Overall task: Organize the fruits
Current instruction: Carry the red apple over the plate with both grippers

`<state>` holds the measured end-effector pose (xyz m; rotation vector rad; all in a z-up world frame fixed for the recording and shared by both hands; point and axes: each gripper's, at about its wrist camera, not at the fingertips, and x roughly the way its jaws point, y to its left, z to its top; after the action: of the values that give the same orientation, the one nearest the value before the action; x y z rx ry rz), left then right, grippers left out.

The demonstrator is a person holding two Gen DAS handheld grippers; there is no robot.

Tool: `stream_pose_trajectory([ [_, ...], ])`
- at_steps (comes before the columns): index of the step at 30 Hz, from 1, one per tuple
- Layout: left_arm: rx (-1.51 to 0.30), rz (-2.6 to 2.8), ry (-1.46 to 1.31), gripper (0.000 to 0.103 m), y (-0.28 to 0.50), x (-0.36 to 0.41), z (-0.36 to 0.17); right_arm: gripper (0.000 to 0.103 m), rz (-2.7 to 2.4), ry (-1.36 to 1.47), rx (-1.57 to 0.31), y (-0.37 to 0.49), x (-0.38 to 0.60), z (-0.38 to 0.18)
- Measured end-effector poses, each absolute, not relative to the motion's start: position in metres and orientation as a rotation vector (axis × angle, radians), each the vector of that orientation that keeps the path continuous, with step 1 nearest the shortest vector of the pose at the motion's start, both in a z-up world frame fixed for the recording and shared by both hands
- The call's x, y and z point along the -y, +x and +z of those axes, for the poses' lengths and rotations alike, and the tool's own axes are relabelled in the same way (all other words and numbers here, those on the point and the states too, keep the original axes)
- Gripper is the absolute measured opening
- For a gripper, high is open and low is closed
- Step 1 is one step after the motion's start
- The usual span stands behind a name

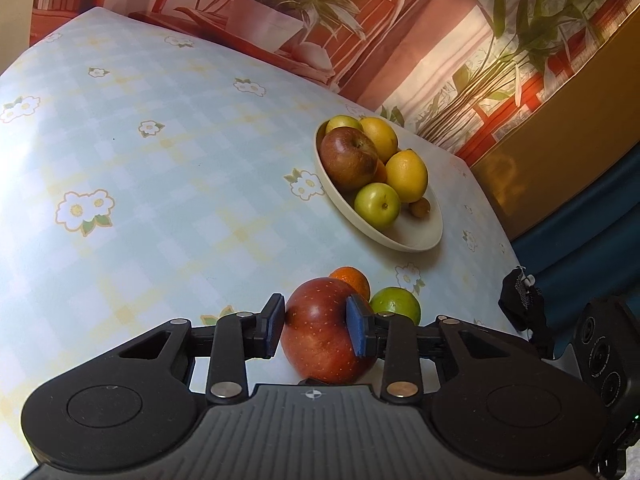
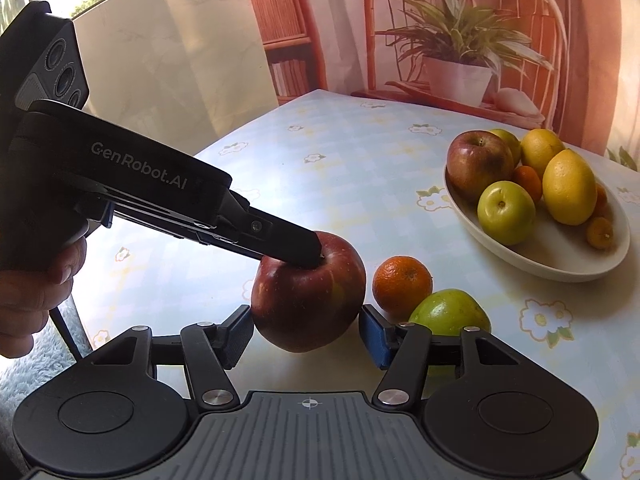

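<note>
A big red apple (image 1: pixel 320 340) sits on the flowered tablecloth, and my left gripper (image 1: pixel 316 326) is shut on it, pads on both sides. In the right wrist view the same apple (image 2: pixel 308 304) lies between the open jaws of my right gripper (image 2: pixel 306 336), with small gaps to the pads; the left gripper's finger (image 2: pixel 280 240) presses on its top. An orange (image 2: pixel 402 284) and a green apple (image 2: pixel 450 312) lie just right of it. A cream bowl (image 2: pixel 560 264) further right holds a red apple, green apples, lemons and small oranges.
The table (image 1: pixel 140 184) has a pale checked cloth with flowers. Its right edge (image 1: pixel 508 240) drops off beside the bowl (image 1: pixel 400 240). A backdrop printed with plants and a chair stands behind the table. A hand holds the left gripper's handle (image 2: pixel 36 280).
</note>
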<state>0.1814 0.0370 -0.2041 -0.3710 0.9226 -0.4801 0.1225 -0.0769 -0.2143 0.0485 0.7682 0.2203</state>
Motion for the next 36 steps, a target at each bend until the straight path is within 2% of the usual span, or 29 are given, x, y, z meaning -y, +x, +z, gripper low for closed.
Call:
stream_pose_trajectory([
  [8, -0.863, -0.519, -0.335, 0.036, 0.189, -0.019, -0.174, 0.054, 0.201, 0.051, -0.696, 0.118, 0.097, -0.187],
  [17, -0.824, -0.581, -0.253, 0.036, 0.220, 0.043, -0.146, 0.054, 0.135, 0.046, -0.644, 0.123, 0.155, -0.161],
  [28, -0.906, -0.610, -0.204, 0.034, 0.274, 0.116, -0.158, 0.054, 0.062, 0.035, -0.663, 0.135, 0.228, -0.170],
  [36, -0.969, -0.583, -0.212, 0.032, 0.298, 0.133, -0.175, 0.054, 0.054, 0.024, -0.698, 0.147, 0.251, -0.185],
])
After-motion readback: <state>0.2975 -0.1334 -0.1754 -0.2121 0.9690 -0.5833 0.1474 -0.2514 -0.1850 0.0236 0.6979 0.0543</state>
